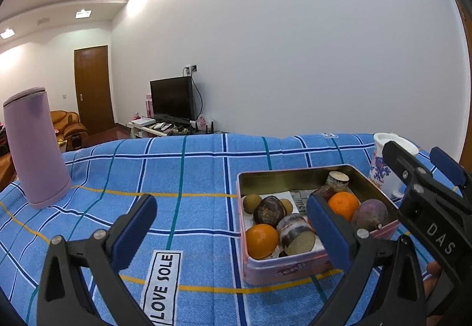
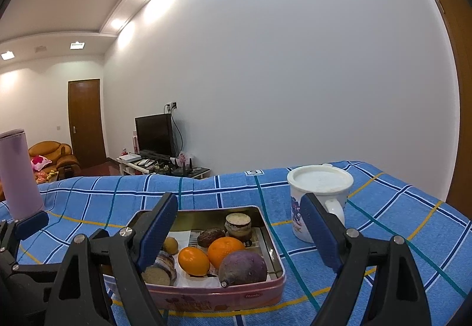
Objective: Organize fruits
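Both grippers, right [image 2: 239, 234] and left [image 1: 231, 233], stand open and empty; the fruit-filled tin [image 2: 277, 240] near the cloth-covered tabletop's [image 2: 206, 193] front edge lies straight ahead of the right, nearer one.

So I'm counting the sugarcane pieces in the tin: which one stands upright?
The short sugarcane stub in the pink tin's far corner, pale cut face up; the others lie sideways.

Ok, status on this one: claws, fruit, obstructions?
Both claws, left and right, open, empty. Fruit all in pink tin. Mug beside tin, nothing blocking.
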A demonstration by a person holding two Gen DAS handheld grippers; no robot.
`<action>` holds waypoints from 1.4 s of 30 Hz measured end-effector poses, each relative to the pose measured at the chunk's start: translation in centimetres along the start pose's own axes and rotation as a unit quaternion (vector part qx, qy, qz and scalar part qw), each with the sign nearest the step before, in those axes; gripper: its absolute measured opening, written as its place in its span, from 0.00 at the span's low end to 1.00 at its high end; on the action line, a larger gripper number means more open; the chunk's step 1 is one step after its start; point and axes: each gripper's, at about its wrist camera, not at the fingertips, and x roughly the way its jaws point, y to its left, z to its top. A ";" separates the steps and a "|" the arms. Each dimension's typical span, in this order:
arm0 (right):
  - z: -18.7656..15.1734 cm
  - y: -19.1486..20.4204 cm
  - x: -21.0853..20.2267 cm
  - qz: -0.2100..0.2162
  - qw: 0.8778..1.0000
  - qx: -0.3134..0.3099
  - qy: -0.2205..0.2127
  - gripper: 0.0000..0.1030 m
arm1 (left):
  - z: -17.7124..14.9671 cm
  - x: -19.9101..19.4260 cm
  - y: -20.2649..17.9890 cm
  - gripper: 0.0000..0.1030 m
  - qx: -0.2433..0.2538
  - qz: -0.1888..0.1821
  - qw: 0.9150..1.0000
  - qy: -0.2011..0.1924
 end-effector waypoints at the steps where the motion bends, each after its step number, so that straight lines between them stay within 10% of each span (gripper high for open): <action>1: 0.0 0.0 0.0 0.000 1.000 0.000 0.000 0.84 | 0.0 0.0 0.0 1.00 0.000 0.000 1.000 0.000; 42: 0.0 0.0 0.0 -0.003 1.000 -0.002 -0.001 0.84 | -0.2 0.7 0.5 1.00 -0.008 0.008 1.000 0.021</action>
